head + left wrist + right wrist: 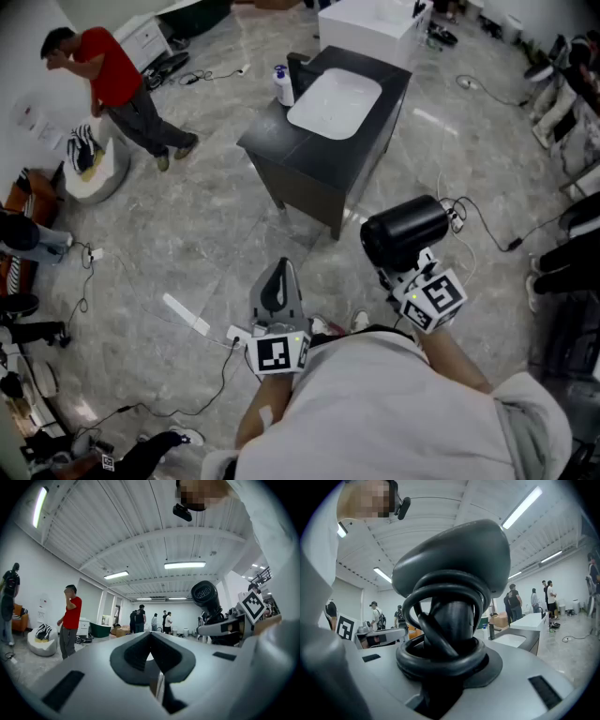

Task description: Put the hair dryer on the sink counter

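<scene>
Grey marbled floor [216,225] fills a wide room, and in the middle of it stands the dark desk [380,89] with a white basin [335,101] let into its top and a bottle [283,86] at one corner; a person in a red top [112,80] stands well off to the side. The hair dryer [405,232] is in the air, well short of the desk, with its handle clenched in the right tongs [396,270] and its cord [440,653] coiled round that handle. The left tongs [279,270] are closed on nothing and held level beside it. The handle runs along the right tongs and away from the person. The barrel, which is the long axis, lies crosswise at the far end, roughly left to right in the head view, and a round grilled end faces the left tongs' side. The step in hand looks like the carry to the desk. To do it well, I would keep the clench firm on the handle so the heavy barrel does not swing, and walk right up to the desk before lowering. The target should be the bare dark top beside the basin, clear of the bottle. The barrel and handle should both rest flat there before the grip is let go, so the coiled cord cannot drag the dryer over the edge
</scene>
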The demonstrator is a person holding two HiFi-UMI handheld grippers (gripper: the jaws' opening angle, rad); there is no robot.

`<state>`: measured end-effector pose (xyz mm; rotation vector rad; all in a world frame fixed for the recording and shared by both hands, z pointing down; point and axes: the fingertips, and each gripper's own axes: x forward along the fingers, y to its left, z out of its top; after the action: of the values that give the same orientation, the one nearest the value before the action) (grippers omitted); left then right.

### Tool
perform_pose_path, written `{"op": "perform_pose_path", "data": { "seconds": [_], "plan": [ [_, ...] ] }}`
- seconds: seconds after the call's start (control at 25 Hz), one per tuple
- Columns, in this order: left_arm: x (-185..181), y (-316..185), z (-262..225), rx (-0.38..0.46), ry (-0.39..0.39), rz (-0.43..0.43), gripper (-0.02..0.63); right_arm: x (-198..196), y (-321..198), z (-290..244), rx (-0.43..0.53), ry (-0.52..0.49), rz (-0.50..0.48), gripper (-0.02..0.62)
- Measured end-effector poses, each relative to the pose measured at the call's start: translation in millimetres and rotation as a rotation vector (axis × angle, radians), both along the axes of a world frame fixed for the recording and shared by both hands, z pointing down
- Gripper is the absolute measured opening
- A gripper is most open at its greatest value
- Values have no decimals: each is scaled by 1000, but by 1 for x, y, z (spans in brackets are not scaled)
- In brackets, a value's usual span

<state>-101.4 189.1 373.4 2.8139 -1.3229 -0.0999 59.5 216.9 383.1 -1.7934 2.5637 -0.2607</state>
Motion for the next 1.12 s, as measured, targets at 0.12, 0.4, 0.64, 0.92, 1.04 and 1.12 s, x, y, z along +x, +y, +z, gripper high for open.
{"op": "perform_pose_path", "data": {
  "seconds": [0.12, 0.4, 0.64, 0.92, 1.04, 1.12],
  "plan": [
    [-1, -1, 3, -7, -4, -6, 2, 0, -1, -1, 2, -3, -1, 156],
    [-1, 0, -1, 10, -1, -18, 2, -4, -1, -3, 5, -3, -31, 155],
    [3, 0, 0, -5, 3, -32, 2, -1, -3, -3, 3, -13, -45, 155],
    [10, 3, 6, -13, -16, -29, 3, -1, 0, 0, -13, -11, -70, 156],
    [14, 3, 8, -21, -14, -33, 3, 4, 3, 1, -4, -18, -72, 156],
    [18, 3, 6, -9, -14, -38, 2, 10, 4, 1, -1, -18, -68, 156]
  ]
}}
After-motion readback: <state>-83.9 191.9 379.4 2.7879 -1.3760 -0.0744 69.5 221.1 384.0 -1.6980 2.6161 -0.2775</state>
